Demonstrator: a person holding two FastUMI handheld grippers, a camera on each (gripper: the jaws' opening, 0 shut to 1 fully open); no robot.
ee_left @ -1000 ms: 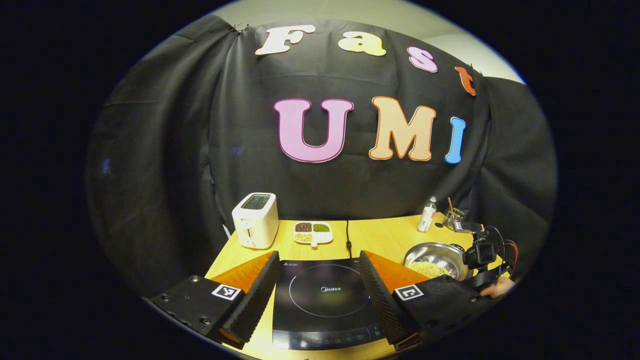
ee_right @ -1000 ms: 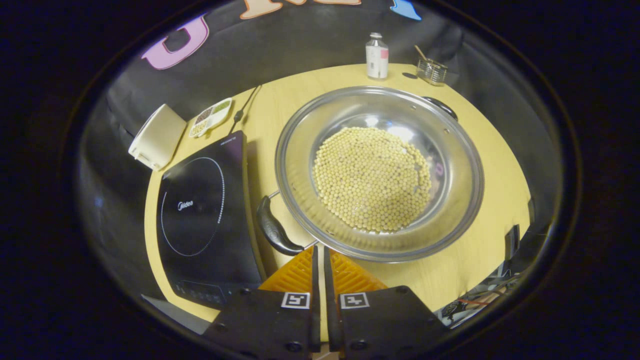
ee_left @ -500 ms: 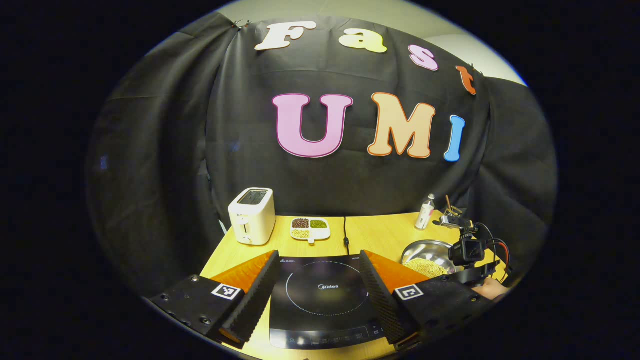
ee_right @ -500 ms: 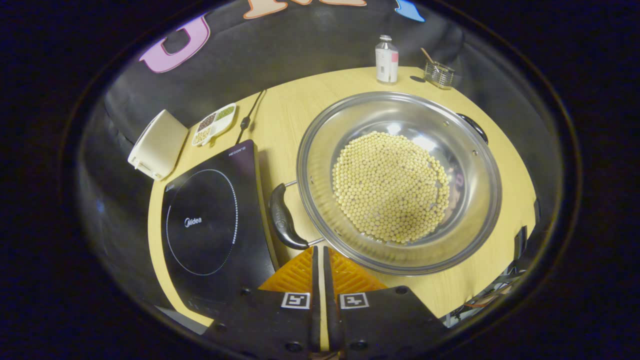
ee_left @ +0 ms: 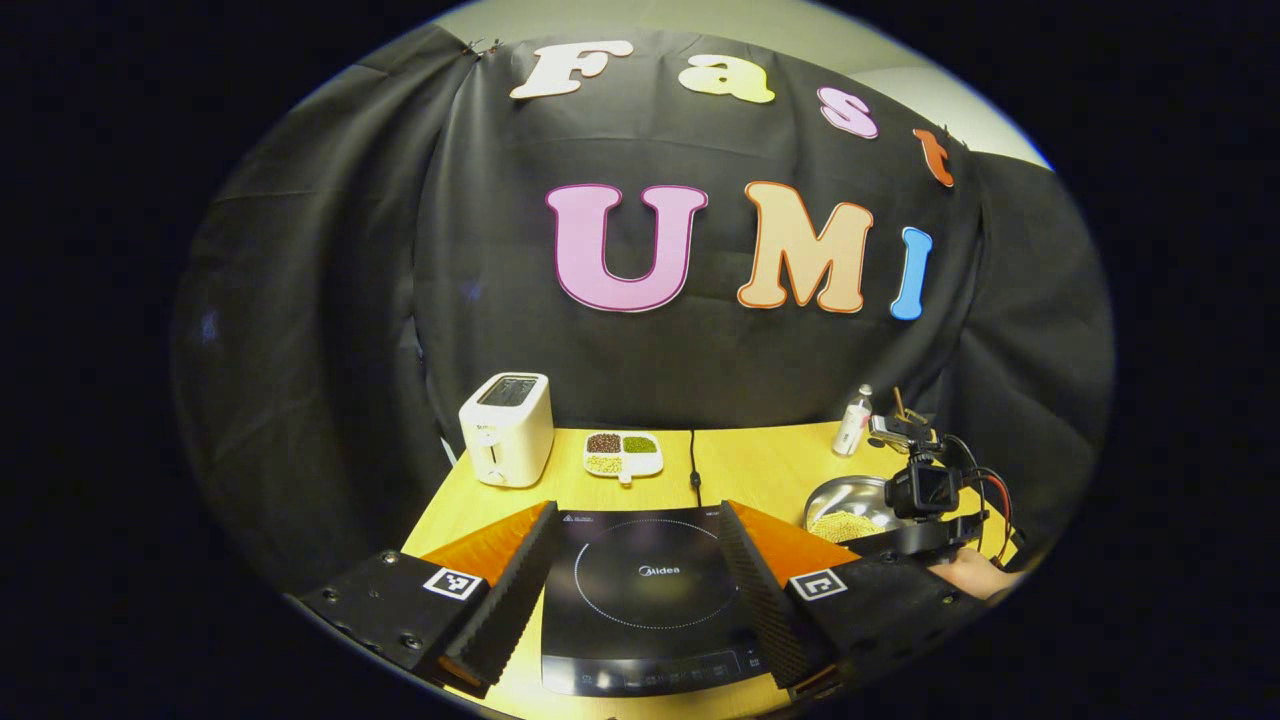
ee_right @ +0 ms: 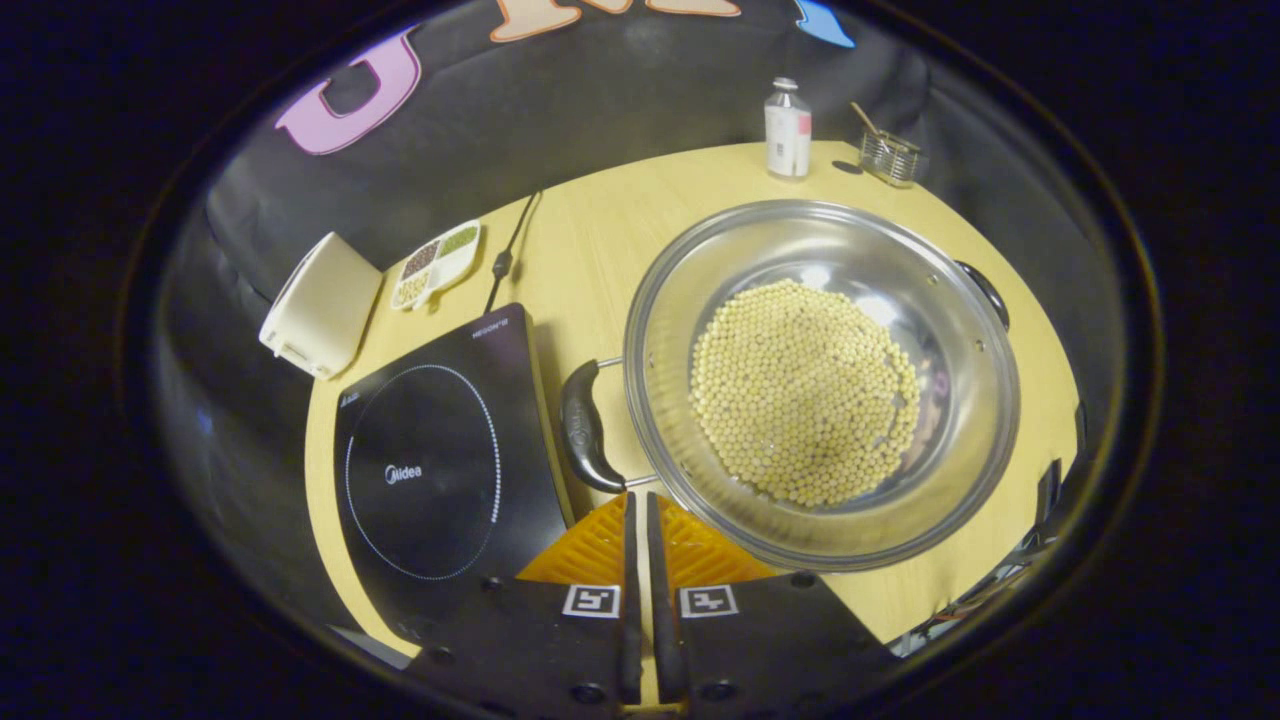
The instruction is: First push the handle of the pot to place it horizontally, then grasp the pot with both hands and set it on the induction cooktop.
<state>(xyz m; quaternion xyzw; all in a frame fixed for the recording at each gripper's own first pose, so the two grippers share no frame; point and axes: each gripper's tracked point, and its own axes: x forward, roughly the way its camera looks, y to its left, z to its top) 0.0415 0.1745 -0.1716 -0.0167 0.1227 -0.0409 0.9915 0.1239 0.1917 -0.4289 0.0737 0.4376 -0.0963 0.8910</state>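
Observation:
A steel pot (ee_right: 820, 380) holding pale beans stands on the wooden table, right of the black induction cooktop (ee_right: 440, 470). Its near black handle (ee_right: 585, 440) points left toward the cooktop, and the far handle (ee_right: 985, 290) sticks out at the right rim. My right gripper (ee_right: 640, 497) is shut with nothing in it, its tips right at the lower end of the near handle. My left gripper (ee_left: 637, 508) hangs open above the cooktop (ee_left: 650, 590). In the left gripper view the pot (ee_left: 845, 505) sits at the right, with the right gripper (ee_left: 925, 495) over it.
A white toaster (ee_right: 320, 305), a divided dish of beans (ee_right: 435, 265) and the cooktop's cord (ee_right: 505, 255) lie at the back left. A small bottle (ee_right: 787, 130) and a glass jar (ee_right: 890, 155) stand at the back right. The table edge runs close behind the pot.
The pot has turned: its near handle swung from the lower left up toward the cooktop side, with the shut right gripper following it. The left gripper stayed open and barely shifted.

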